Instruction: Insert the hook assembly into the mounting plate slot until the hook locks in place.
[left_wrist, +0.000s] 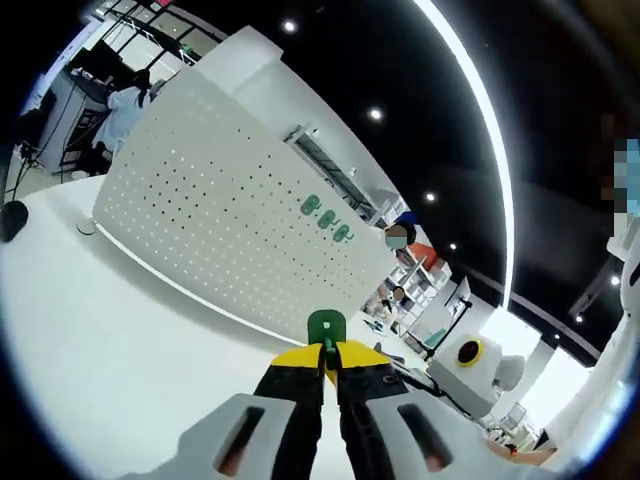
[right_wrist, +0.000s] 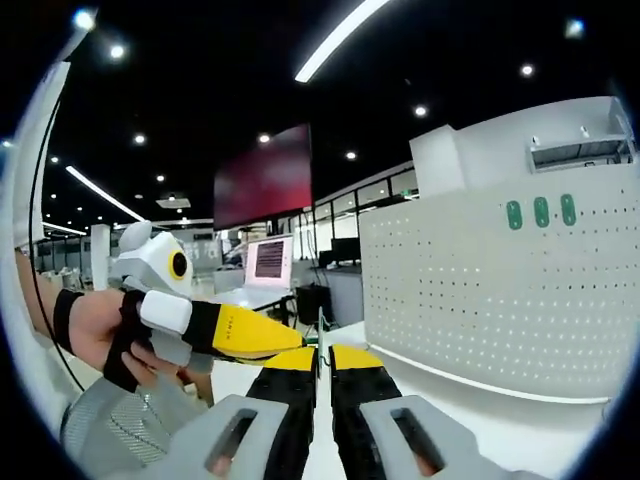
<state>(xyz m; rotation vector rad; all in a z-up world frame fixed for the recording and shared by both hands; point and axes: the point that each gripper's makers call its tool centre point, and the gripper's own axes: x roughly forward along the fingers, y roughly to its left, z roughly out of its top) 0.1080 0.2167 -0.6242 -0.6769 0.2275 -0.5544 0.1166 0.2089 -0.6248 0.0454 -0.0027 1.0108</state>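
Left tongs (left_wrist: 327, 362) drawn together on a green hook assembly (left_wrist: 326, 327); jaws nearly touching, the green tab standing proud just past the yellow tips, the rest of the piece hidden between the black pads; held by its lower part, probably so that the head stays free to enter a slot.

Ahead of those tongs and well apart from them, a white perforated mounting plate (left_wrist: 230, 215) standing upright on the white worktop (left_wrist: 110, 350); rows of small holes across its face, tilted in the left gripper view merely by the roll of the hand. High on the plate, beyond the held piece and a little to its right, three green hooks (left_wrist: 327, 217) already seated in a row; likely a guide to where the next one belongs, with free holes beside them.

Right tongs (right_wrist: 320, 365) pressed shut, yellow tips meeting around a thin green sliver at the seam; whether that sliver is a gripped part or something behind, cannot be told. Same plate to the right of these tongs in the right gripper view (right_wrist: 500, 290), the three green hooks (right_wrist: 541, 212) near its top edge. To the left of these tongs, a gloved hand (right_wrist: 105, 335) carrying the other tool, its yellow nose reaching in just beside the right tips; kept close, seemingly to steady or hand over the small piece.

Insertion not yet begun, judging by the gap between hook assembly and plate; approach and alignment with a free hole remaining.
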